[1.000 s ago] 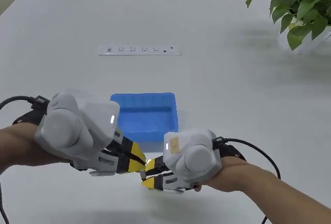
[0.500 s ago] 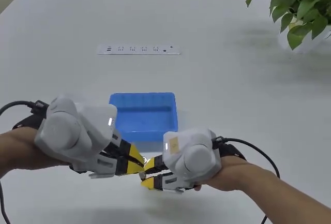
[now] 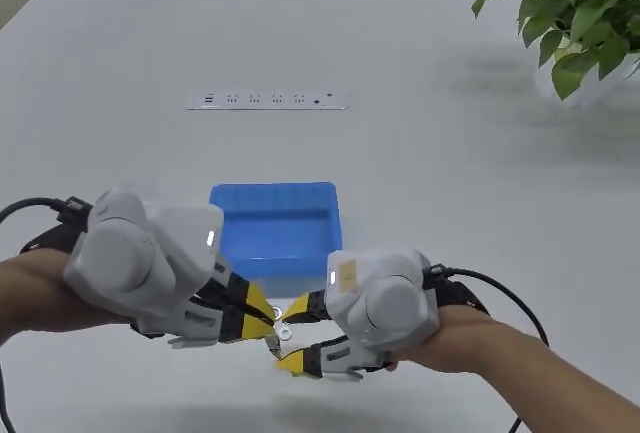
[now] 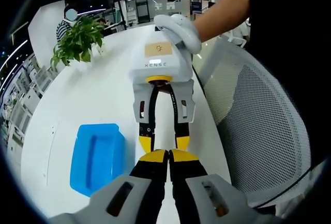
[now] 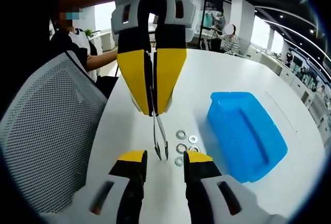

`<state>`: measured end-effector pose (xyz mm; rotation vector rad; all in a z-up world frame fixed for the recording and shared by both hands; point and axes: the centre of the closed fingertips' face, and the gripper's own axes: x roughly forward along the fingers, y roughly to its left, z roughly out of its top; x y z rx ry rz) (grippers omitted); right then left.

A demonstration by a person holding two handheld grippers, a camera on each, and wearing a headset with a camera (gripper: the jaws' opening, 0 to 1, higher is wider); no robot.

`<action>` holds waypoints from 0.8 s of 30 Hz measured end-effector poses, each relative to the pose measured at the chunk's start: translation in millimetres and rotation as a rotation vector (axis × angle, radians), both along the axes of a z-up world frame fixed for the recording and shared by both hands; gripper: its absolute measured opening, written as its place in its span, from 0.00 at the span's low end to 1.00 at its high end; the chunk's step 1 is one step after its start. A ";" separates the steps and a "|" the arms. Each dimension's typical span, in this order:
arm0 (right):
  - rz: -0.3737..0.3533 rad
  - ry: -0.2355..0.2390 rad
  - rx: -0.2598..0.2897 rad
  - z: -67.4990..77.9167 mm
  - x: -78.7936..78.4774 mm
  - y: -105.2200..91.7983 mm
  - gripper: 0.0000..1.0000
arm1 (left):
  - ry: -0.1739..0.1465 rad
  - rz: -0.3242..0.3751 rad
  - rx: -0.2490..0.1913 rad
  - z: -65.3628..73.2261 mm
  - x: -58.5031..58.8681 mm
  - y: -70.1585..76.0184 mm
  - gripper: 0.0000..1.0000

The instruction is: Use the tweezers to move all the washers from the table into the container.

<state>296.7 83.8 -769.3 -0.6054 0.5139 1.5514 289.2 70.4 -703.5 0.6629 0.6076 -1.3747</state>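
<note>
Left tongs (image 5: 153,111) were clamped on the tweezers (image 5: 158,133), right tongs (image 5: 165,157) gaped empty; the tips needed to straddle one rim among the washers (image 5: 181,147).

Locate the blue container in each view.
Head view: container at centre.
Left gripper view: container at lower left.
Right gripper view: container right of centre.
Shared landmark: the left gripper, holding tweezers, close beside the container.
</note>
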 end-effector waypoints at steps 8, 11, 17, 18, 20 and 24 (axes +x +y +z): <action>-0.083 0.010 0.016 8.0 5.4 -9.2 0.42 | 0.005 0.002 0.007 -0.3 0.4 2.6 0.05; -0.115 0.013 0.022 11.1 7.6 -12.8 0.46 | 0.006 0.002 0.009 -0.3 0.6 3.0 0.05; -0.175 0.013 0.029 16.5 13.5 -20.7 0.55 | 0.006 -0.002 0.012 0.0 0.2 2.5 0.05; -0.187 0.011 0.034 18.3 14.3 -22.6 0.55 | 0.006 -0.003 0.013 0.0 0.1 2.5 0.05; -0.210 0.009 0.045 20.6 16.1 -25.7 0.58 | 0.006 -0.004 0.015 0.3 0.2 2.7 0.05; -0.251 0.011 0.056 24.8 17.7 -32.1 0.62 | 0.005 -0.007 0.017 1.7 0.1 2.9 0.05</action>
